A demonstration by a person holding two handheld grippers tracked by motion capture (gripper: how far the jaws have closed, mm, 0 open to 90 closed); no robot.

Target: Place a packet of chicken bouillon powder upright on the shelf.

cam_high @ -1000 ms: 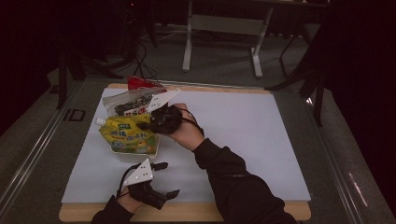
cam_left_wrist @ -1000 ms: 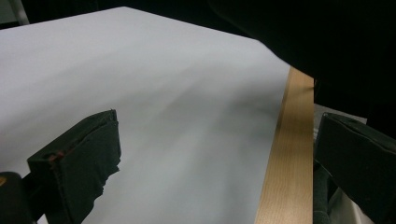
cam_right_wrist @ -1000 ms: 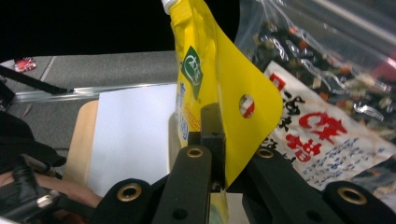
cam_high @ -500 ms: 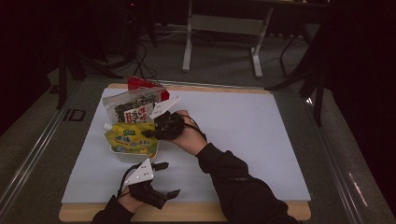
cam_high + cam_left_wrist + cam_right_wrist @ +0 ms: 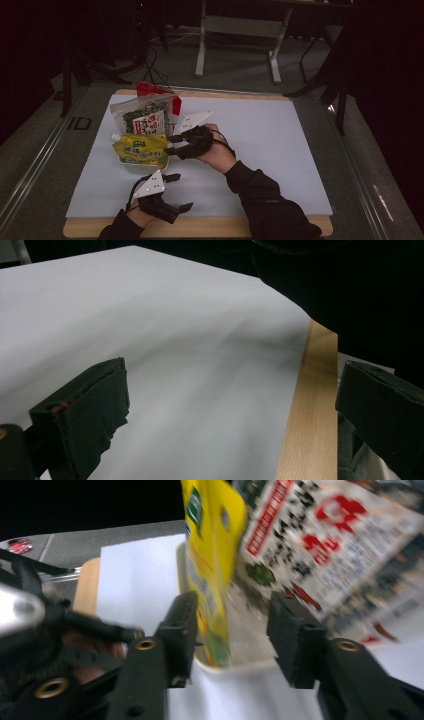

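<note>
Nearest to me, my left gripper (image 5: 172, 192) rests at the near edge of the table (image 5: 200, 227). Its jaws stand wide apart with nothing between them; in the left gripper view I see only the white sheet (image 5: 175, 340) and the wooden edge under them.

A little farther, my right gripper (image 5: 170, 145) points at the near right end of the yellow pouch (image 5: 141, 150). Its jaws have just been opening and are now about half open. In the right gripper view the edge of the yellow pouch (image 5: 212, 555) stands between the jaws, but the pads do not press on it, so nothing is held.

The yellow pouch lies in a pale shallow tray (image 5: 131, 161) on the left part of the sheet and has a white cap at its left end. It has a green label, but I cannot read the writing.

Behind it leans a packet (image 5: 145, 115) with a dark speckled window and a white label with red Japanese characters, too small for me to read. Behind this one is a red packet (image 5: 176, 105).

I count two grippers, one pouch, one tray, two packets.

The table is light wood, covered by one white sheet. Beyond, the room is dark, with a grey floor, cables and a metal stand (image 5: 237, 25).
</note>
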